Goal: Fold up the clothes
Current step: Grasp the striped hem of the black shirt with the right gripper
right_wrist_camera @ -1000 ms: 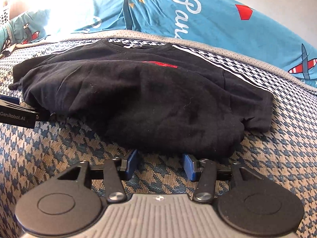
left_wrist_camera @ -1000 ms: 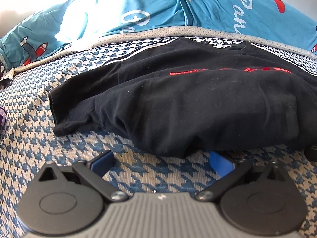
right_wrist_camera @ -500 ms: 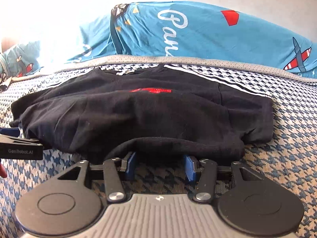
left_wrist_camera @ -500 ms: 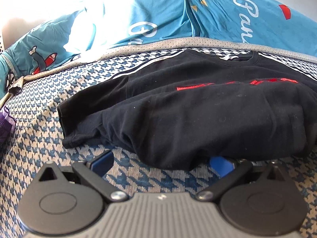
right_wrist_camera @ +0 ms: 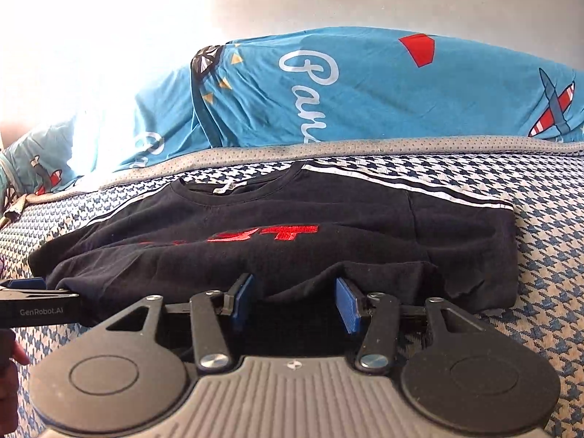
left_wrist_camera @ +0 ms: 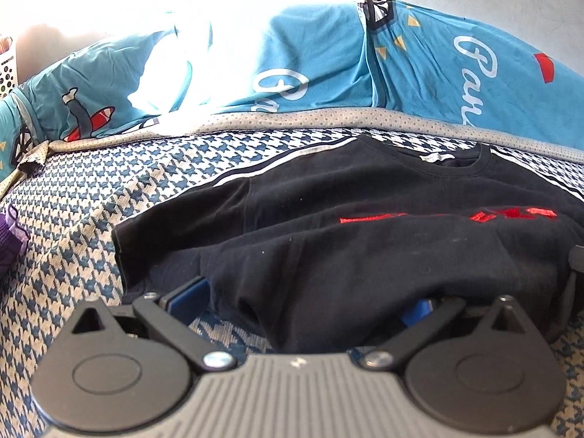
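Note:
A black T-shirt (left_wrist_camera: 365,255) with a red chest print and white shoulder stripes lies folded over on a blue-and-cream houndstooth bed cover (left_wrist_camera: 84,219). My left gripper (left_wrist_camera: 303,304) is open at the shirt's near edge, cloth bulging between its blue pads (left_wrist_camera: 186,297); the right-hand pad is half hidden under the fabric. In the right wrist view the same T-shirt (right_wrist_camera: 328,252) fills the middle. My right gripper (right_wrist_camera: 295,303) is open too, and the near hem sits between its pads (right_wrist_camera: 348,304). The left gripper (right_wrist_camera: 36,299) shows at the shirt's left corner.
A teal duvet (left_wrist_camera: 328,65) printed with planes and white script is bunched along the back, behind a grey mesh strip (right_wrist_camera: 401,146). A purple cloth (left_wrist_camera: 11,241) lies at the far left. A person's fingers (right_wrist_camera: 11,357) show at the lower left.
Both grippers have moved forward and lower into the shirt's near edge. The hem, earlier just ahead of the fingertips, now lies between the fingers. Both stay open.

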`<control>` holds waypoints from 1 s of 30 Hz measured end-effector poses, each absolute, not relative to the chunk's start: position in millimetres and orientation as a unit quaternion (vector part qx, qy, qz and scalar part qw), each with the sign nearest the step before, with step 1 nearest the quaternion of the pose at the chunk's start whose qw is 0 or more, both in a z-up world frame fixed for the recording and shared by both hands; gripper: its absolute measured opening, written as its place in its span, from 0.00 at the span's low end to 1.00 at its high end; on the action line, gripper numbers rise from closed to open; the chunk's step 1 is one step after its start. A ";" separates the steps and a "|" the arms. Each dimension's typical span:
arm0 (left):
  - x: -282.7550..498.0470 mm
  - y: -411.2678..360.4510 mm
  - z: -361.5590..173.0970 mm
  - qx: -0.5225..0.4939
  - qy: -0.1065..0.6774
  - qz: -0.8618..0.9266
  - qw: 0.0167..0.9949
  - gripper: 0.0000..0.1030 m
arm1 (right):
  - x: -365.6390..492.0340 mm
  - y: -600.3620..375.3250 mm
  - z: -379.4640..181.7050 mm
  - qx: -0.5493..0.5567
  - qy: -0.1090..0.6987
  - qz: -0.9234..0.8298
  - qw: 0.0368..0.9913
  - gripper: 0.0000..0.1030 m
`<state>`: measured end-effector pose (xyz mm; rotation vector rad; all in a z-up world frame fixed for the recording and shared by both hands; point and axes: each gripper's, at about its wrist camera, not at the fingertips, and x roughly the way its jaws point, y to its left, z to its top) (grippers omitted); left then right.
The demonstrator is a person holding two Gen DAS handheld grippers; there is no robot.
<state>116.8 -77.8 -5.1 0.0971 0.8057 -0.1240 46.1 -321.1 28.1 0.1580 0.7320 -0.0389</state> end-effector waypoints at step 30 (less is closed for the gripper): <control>130.1 -81.7 10.3 0.029 0.376 -0.061 0.924 1.00 | 41.5 -346.1 17.0 0.220 0.397 0.016 0.891 0.48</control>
